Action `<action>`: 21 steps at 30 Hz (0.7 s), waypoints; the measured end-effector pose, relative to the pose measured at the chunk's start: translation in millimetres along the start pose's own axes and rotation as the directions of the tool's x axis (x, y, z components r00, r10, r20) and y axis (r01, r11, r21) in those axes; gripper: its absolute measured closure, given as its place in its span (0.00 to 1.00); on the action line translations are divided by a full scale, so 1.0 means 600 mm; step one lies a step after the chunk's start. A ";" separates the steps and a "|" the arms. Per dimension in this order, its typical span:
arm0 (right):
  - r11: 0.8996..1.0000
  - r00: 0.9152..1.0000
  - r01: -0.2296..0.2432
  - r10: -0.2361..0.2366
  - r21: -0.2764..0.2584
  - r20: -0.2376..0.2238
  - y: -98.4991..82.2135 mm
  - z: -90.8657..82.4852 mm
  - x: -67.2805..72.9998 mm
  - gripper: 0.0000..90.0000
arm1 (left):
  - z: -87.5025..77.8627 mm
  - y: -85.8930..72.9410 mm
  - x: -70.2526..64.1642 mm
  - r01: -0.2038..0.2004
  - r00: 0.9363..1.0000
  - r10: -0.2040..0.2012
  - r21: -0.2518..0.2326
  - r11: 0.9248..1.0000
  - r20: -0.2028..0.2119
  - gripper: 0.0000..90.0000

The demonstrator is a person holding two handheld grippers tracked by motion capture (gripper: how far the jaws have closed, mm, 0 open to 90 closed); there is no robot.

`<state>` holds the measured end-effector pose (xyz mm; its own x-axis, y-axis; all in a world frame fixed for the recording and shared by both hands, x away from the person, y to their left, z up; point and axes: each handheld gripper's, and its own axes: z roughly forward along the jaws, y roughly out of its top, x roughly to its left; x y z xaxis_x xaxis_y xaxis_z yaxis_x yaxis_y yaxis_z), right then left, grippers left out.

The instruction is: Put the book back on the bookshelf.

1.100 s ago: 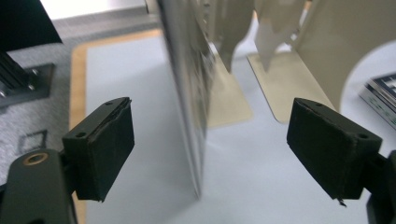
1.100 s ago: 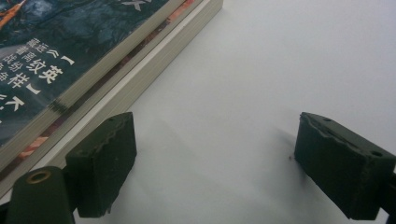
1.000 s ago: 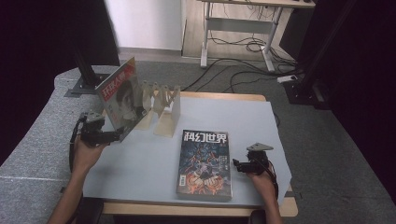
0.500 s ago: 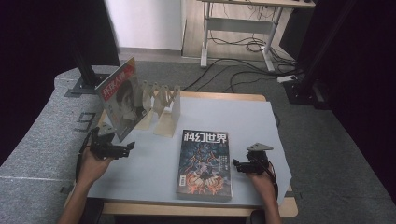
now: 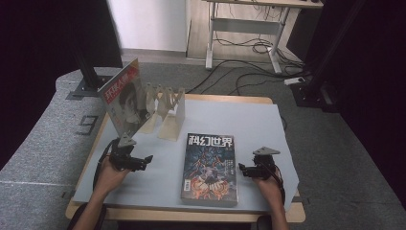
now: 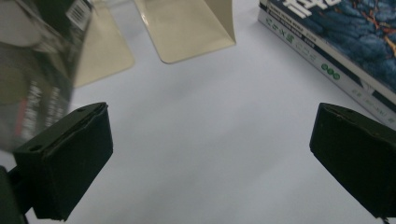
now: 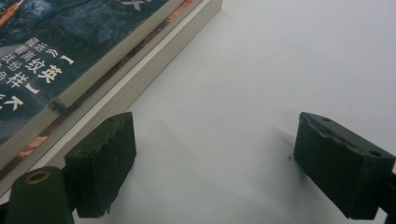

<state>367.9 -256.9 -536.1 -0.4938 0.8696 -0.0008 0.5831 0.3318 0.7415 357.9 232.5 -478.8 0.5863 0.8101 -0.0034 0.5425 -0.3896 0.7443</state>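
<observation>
A magazine with a red title [image 5: 125,100] stands tilted against a beige slotted rack [image 5: 165,108] at the table's back left. A stack of dark-covered magazines [image 5: 209,167] lies flat at the middle front. My left gripper [image 5: 143,160] hovers low in front of the standing magazine, apart from it. Its jaws have just been opening and nothing is between them [image 6: 210,154]; the magazine [image 6: 37,70] and the rack's base [image 6: 187,28] lie ahead. My right gripper [image 5: 244,170] rests open just right of the stack, whose edge [image 7: 84,60] runs beside the left jaw; the gap [image 7: 219,158] holds nothing.
A pale grey-blue mat [image 5: 249,124] covers the wooden table. Bare mat lies between the rack and the stack and at the back right. Beyond the table are a grey carpet, a desk frame [image 5: 244,28] and cables on the floor.
My left gripper has drawn away from the foot of the standing magazine, moving right and toward the front edge, lower over the mat. The right gripper and the stack have stayed put.
</observation>
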 end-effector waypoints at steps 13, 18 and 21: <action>1.000 1.000 0.000 0.000 0.000 0.002 0.000 0.000 0.001 0.14 | 0.079 -0.041 -0.034 -0.066 0.996 0.058 0.123 0.990 0.070 0.00; 1.000 1.000 -0.002 0.002 0.000 0.003 0.000 0.000 0.001 0.14 | 0.079 -0.042 -0.035 -0.064 0.996 0.057 0.116 0.991 0.066 0.00; 1.000 1.000 -0.003 0.003 0.001 0.003 0.000 0.000 0.001 0.14 | 0.079 -0.042 -0.036 -0.063 0.996 0.056 0.117 0.991 0.064 0.00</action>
<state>367.4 -256.6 -536.0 -0.4899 0.8718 -0.0002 0.5852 0.3290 0.7412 360.2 204.2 -529.1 0.6531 0.7573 -0.0043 0.5707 -0.4885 0.6600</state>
